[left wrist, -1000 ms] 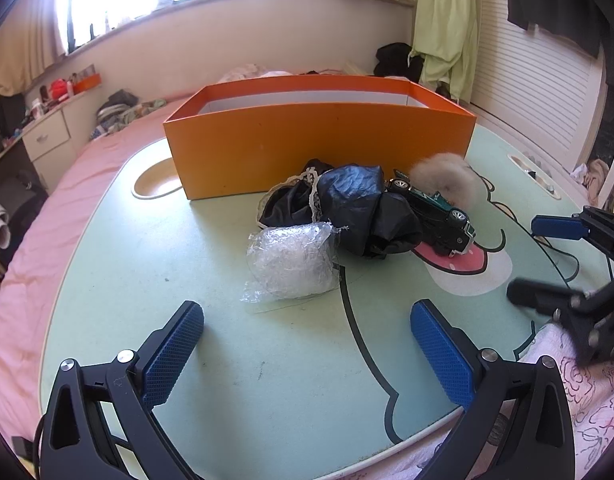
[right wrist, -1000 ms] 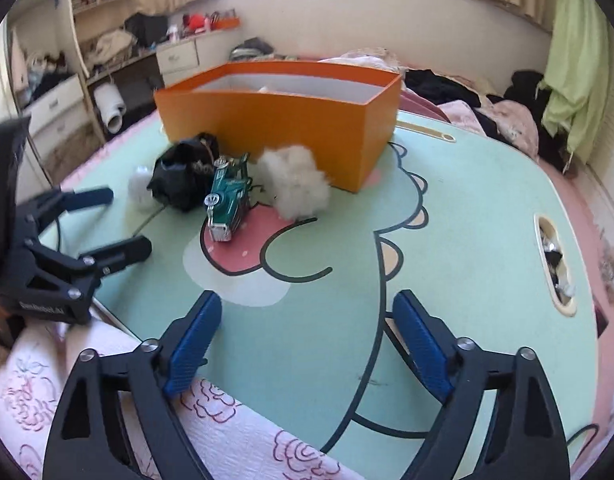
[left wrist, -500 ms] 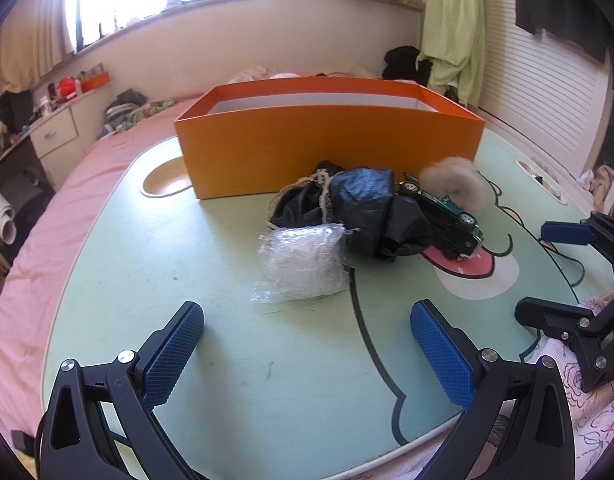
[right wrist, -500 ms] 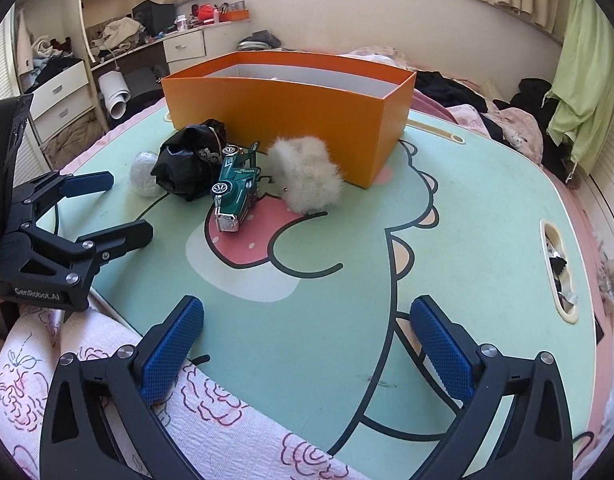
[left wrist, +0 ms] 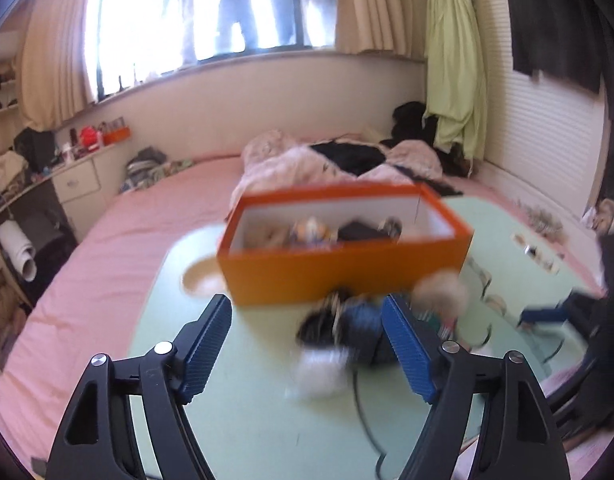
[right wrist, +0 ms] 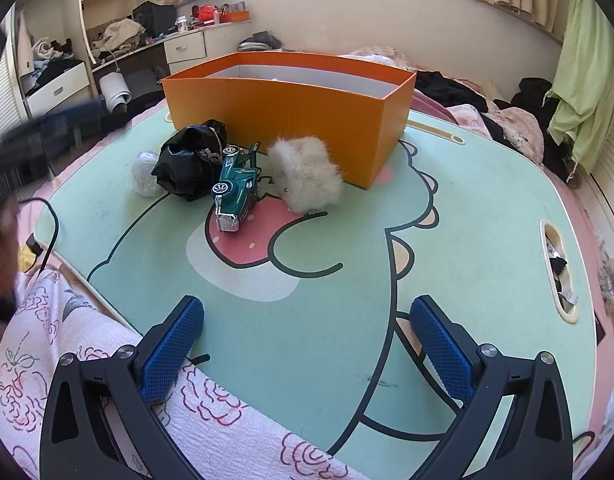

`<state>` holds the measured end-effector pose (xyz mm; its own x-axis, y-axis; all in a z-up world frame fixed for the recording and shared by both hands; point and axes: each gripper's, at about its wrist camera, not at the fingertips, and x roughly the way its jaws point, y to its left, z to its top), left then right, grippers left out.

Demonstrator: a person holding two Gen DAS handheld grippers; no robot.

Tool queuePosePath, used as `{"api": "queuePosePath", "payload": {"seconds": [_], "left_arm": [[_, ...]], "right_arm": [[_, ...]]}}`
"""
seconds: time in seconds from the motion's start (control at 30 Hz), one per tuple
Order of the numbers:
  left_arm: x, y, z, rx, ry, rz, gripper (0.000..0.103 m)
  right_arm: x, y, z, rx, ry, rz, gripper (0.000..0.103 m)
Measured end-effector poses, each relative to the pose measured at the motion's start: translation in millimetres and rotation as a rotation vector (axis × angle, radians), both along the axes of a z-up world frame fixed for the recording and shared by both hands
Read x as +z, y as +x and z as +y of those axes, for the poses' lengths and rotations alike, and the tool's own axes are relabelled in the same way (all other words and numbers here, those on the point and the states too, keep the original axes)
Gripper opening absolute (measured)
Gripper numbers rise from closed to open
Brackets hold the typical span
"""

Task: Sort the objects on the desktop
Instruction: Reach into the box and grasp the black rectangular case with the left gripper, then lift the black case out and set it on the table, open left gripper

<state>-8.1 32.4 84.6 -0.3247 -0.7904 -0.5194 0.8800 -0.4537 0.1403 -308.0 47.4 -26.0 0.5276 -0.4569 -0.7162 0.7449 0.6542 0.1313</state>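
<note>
Left gripper (left wrist: pixel 307 344) hangs above the green cartoon mat (right wrist: pixel 347 320), jaws closing with nothing between them, the view pretty blurry. Right gripper (right wrist: pixel 307 344) sits low at the mat's 6 o'clock edge, jaws wide apart and empty. The orange box (right wrist: pixel 307 108) stands at 12 o'clock with some stuff already in it. In front of it, running from 9 toward 3: crumpled clear plastic (right wrist: pixel 143 174), black bundle (right wrist: pixel 189 166), green toy car (right wrist: pixel 237 190), fluffy white puff (right wrist: pixel 307 176), all bunched close together.
</note>
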Motion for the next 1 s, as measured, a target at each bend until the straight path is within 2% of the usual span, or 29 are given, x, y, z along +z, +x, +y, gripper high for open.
{"api": "queuePosePath", "payload": {"seconds": [0.1, 0.17, 0.23, 0.3, 0.37, 0.43, 0.47, 0.53, 0.57, 0.6, 0.77, 0.83, 0.87, 0.93, 1.0], "left_arm": [[21.4, -18.6, -22.2, 0.001, 0.007, -0.049, 0.078], [28.6, -38.0, -47.6, -0.015, 0.072, -0.078, 0.077], [27.4, -57.6, -73.5, -0.03, 0.158, -0.103, 0.072], [19.6, -77.9, -98.2, -0.027, 0.264, -0.126, 0.063], [6.4, -96.0, -119.4, -0.048, 0.406, -0.091, 0.062], [-11.4, -109.5, -141.7, -0.042, 0.562, -0.018, 0.062], [-19.1, -113.7, -148.1, -0.015, 0.594, -0.01, 0.06], [-29.4, -123.6, -158.6, 0.048, 0.611, -0.027, 0.054], [-33.3, -128.5, -163.4, 0.078, 0.613, -0.042, 0.046], [-37.1, -132.4, -167.5, 0.106, 0.616, -0.055, 0.041], [-54.1, -134.4, -180.2, 0.186, 0.692, -0.004, 0.042], [-64.1, -138.0, -182.9, 0.179, 0.714, -0.015, 0.046], [-63.5, -141.7, -182.6, 0.167, 0.685, -0.038, 0.047], [-62.9, -147.3, -176.9, 0.163, 0.636, -0.112, 0.038], [-61.1, -145.8, -175.5, 0.147, 0.63, -0.118, 0.038]], "right_arm": [[0.0, -0.1, 0.3, -0.002, 0.001, 0.002, 0.103], [0.8, 0.1, 2.4, -0.003, 0.0, 0.003, 0.103], [1.0, 0.0, 2.5, -0.003, 0.0, 0.001, 0.103], [1.1, 0.7, 2.8, -0.003, 0.001, 0.001, 0.103], [1.5, 1.7, 3.5, -0.003, 0.001, 0.0, 0.103], [1.2, 1.8, 3.4, -0.003, 0.001, 0.0, 0.103], [1.3, 2.0, 3.5, -0.003, 0.001, 0.0, 0.103], [1.3, 1.8, 3.6, -0.004, 0.002, 0.0, 0.103], [1.6, 2.3, 3.9, -0.004, 0.001, 0.0, 0.103], [1.5, 1.7, 3.8, -0.004, 0.002, -0.001, 0.103], [2.4, 1.4, 3.3, -0.003, 0.003, -0.011, 0.103], [2.6, 1.0, 2.8, -0.003, 0.004, -0.014, 0.103], [2.6, 1.0, 2.8, -0.003, 0.004, -0.013, 0.103], [2.7, 0.8, 3.0, -0.003, 0.003, -0.012, 0.103], [2.9, 0.7, 2.6, -0.004, 0.002, -0.011, 0.103]]}}
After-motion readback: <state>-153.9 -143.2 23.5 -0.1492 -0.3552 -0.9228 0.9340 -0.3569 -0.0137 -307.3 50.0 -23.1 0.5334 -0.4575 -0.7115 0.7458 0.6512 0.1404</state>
